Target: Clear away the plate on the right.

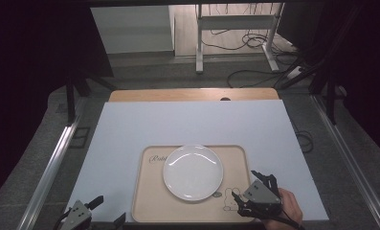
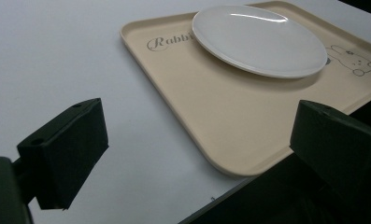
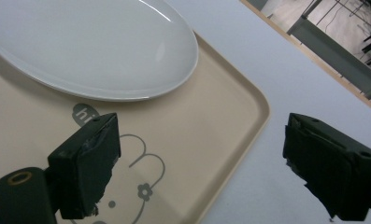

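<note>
A white plate lies on a beige tray printed with a rabbit drawing, near the table's front edge. My right gripper hovers over the tray's front right corner, jaws wide apart with nothing between them. In the right gripper view the plate lies ahead of the gripper, and the tray's rim runs between the jaws. My left gripper is open at the table's front left, beside the tray's front left corner. The left gripper view shows the gripper open over the tray's edge, with the plate farther off.
A white mat covers the wooden table. Beyond the table stand a metal desk frame and loose cables on the floor. Metal rails run along both sides.
</note>
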A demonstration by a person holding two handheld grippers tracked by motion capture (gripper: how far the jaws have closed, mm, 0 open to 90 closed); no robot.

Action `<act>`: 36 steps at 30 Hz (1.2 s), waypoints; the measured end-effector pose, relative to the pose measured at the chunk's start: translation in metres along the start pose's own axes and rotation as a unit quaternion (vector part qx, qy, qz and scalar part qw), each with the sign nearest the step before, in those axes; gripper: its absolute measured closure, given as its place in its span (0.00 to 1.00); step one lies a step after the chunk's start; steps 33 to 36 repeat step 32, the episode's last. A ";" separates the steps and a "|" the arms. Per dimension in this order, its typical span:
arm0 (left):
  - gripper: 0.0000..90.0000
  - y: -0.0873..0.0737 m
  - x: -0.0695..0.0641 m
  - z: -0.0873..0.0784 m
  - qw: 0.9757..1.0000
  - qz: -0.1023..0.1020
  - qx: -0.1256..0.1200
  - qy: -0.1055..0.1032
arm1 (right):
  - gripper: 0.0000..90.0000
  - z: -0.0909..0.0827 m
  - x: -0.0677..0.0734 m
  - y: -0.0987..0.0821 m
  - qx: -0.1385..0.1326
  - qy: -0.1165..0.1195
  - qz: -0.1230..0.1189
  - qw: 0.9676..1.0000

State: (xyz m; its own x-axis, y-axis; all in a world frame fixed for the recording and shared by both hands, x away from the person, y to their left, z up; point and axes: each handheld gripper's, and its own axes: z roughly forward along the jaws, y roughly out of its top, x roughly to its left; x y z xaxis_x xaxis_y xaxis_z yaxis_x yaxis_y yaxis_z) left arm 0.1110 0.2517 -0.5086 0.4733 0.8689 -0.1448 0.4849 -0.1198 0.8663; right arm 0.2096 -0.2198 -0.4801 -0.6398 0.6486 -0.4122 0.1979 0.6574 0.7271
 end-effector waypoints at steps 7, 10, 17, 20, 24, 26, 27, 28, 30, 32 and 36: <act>0.04 0.000 0.000 0.000 1.000 0.000 0.000 0.000 | 0.08 -0.008 -0.011 -0.010 -0.012 0.012 0.047 0.999; 0.04 0.000 0.000 0.000 1.000 0.000 0.000 0.000 | 0.07 -0.013 -0.017 -0.015 -0.020 0.025 0.074 0.997; 0.04 0.000 0.000 0.000 1.000 0.000 0.000 0.000 | 0.05 -0.025 -0.028 -0.028 -0.044 0.045 0.124 0.990; 0.04 0.000 0.000 0.000 1.000 0.000 0.001 0.000 | 0.05 -0.029 -0.031 -0.034 -0.046 0.046 0.136 0.989; 0.04 0.000 0.000 0.000 1.000 0.000 0.001 0.000 | 0.04 -0.034 -0.034 -0.042 -0.047 0.045 0.146 0.987; 0.04 0.000 0.000 0.000 1.000 0.000 0.001 0.000 | 0.04 -0.037 -0.035 -0.046 -0.048 0.043 0.153 0.986; 0.04 0.000 0.000 0.000 1.000 0.000 0.001 0.000 | 0.04 -0.038 -0.035 -0.048 -0.047 0.043 0.156 0.986; 0.04 0.000 0.000 0.000 1.000 0.000 0.001 0.000 | 0.04 -0.039 -0.036 -0.051 -0.046 0.042 0.159 0.985; 0.04 0.000 0.000 0.000 1.000 0.000 0.001 0.000 | 0.04 -0.039 -0.037 -0.055 -0.042 0.043 0.165 0.984; 0.04 0.001 0.000 0.001 1.000 0.000 0.001 0.000 | 0.04 -0.040 -0.038 -0.058 -0.041 0.043 0.170 0.984; 0.04 0.001 0.000 0.001 1.000 0.000 0.001 0.000 | 0.04 -0.040 -0.038 -0.058 -0.041 0.043 0.170 0.984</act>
